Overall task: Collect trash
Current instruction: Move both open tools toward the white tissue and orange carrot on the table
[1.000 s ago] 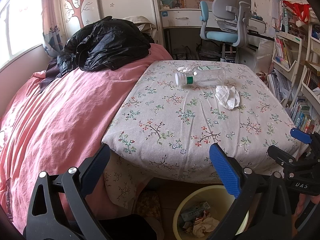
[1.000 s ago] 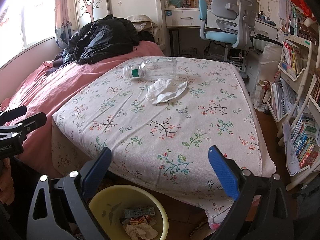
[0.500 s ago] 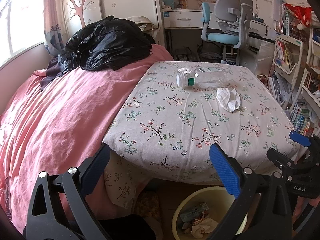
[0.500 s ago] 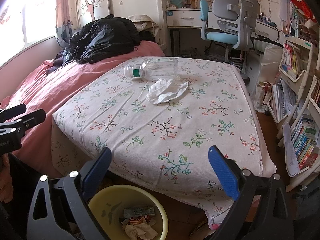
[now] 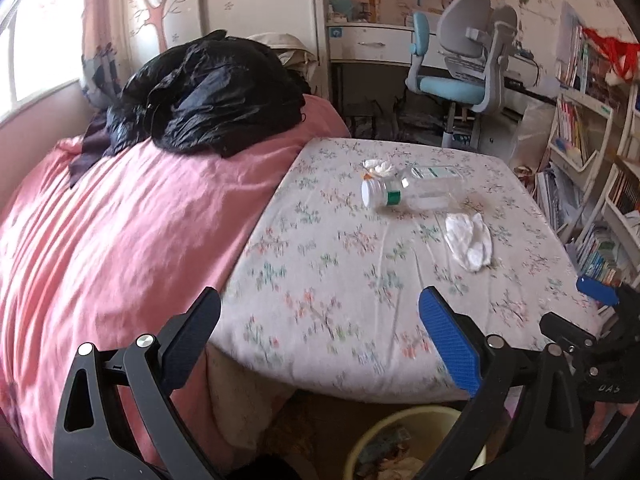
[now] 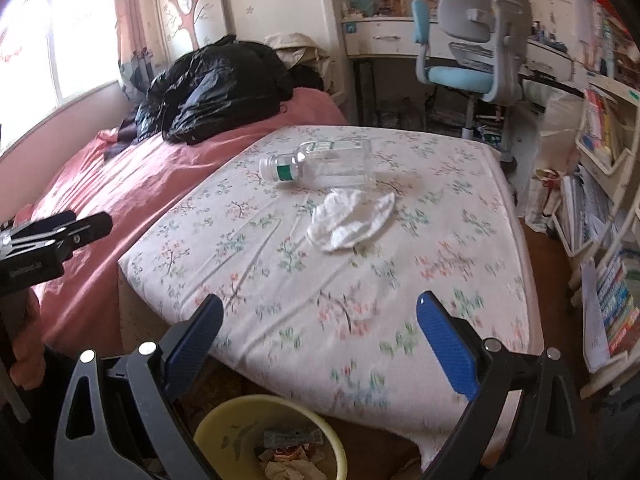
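A clear plastic bottle (image 5: 416, 193) (image 6: 320, 165) with a green band lies on its side on the floral sheet (image 5: 344, 280) (image 6: 352, 288). Just in front of it rests a crumpled white tissue (image 5: 469, 245) (image 6: 349, 226). A smaller wad of tissue (image 5: 378, 167) sits behind the bottle's cap. Below the bed's near edge stands a yellow bin (image 6: 224, 432) (image 5: 400, 420) holding wrappers and tissues. My left gripper (image 5: 320, 316) and my right gripper (image 6: 320, 316) both hang open over the near edge, well short of the trash, nothing between their fingers.
A pink quilt (image 5: 120, 240) covers the bed's left side, with a black bag (image 5: 208, 92) heaped on it. A blue desk chair (image 6: 468, 48) and white desk stand behind. Bookshelves (image 6: 608, 200) line the right wall. The other gripper shows at each view's side edge.
Both grippers have moved forward and up toward the bed; the bottle and tissue look nearer, and less of the bin shows. Both stay open.
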